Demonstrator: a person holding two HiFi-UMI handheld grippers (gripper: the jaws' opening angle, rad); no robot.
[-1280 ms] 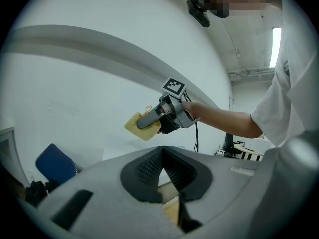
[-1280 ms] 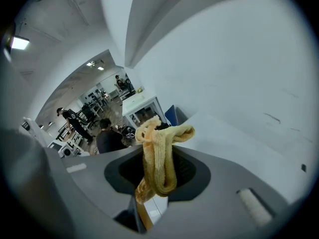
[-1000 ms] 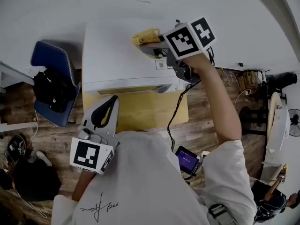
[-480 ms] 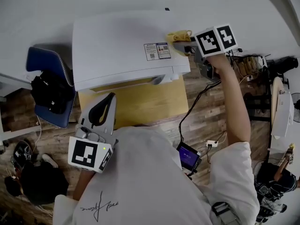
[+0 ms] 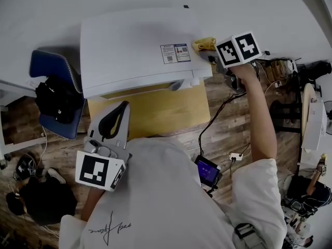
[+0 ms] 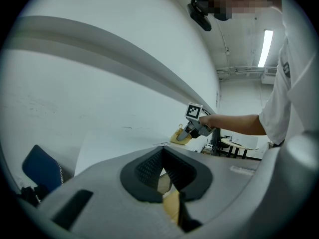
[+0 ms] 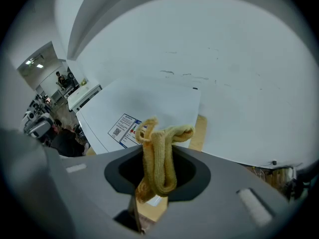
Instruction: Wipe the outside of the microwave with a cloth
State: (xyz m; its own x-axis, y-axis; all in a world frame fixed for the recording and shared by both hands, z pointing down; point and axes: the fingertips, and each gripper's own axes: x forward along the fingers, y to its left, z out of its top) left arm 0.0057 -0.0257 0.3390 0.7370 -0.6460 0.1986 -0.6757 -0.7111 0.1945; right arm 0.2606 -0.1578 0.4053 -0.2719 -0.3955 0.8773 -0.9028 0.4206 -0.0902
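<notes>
A white short-sleeved T-shirt [image 5: 171, 191] carries a thin black signature-style print [image 5: 110, 228] low on its front. Left of the T-shirt, the light grey left gripper [image 5: 124, 107] has black pads [image 5: 110, 124] and a black-and-white marker cube [image 5: 101, 171]. Above the T-shirt's right sleeve, the right gripper [image 5: 206, 50] bears a matching cube [image 5: 237, 49] and a black cable [image 5: 207, 124].

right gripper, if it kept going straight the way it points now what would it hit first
Probably the microwave, on its top: the right gripper, tongs shut on the yellow cloth, aims across it near the label. Depth is hard to judge; the wall lies beyond.
</notes>
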